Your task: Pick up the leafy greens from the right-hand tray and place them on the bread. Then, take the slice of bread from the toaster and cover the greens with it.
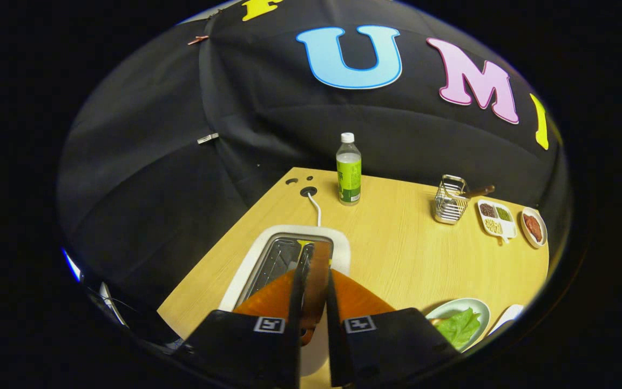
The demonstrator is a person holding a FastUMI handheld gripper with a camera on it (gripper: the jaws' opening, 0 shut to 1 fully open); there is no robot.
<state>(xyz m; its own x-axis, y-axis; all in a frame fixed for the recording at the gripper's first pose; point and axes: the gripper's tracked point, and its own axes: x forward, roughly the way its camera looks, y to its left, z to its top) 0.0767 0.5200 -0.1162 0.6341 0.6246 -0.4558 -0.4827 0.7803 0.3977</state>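
My gripper (313,278) is shut on a brown slice of bread (317,265), held upright and edge-on between both fingers. The slice sits just above the slot of the white toaster (246,275), which lies directly under and ahead of the fingers. To the right of the fingers, a pale round plate (475,307) carries the leafy greens (461,327). A sliver of brown at the greens' left edge may be bread under them. Beyond that plate shows the corner of a white tray (508,316).
On the wooden table (397,254) beyond the toaster stand a green-labelled bottle (349,170), a wire basket (450,204), a divided dish of grains (497,219) and a small plate of red food (533,227). The toaster's white cable (316,208) runs to a hole at the far edge.
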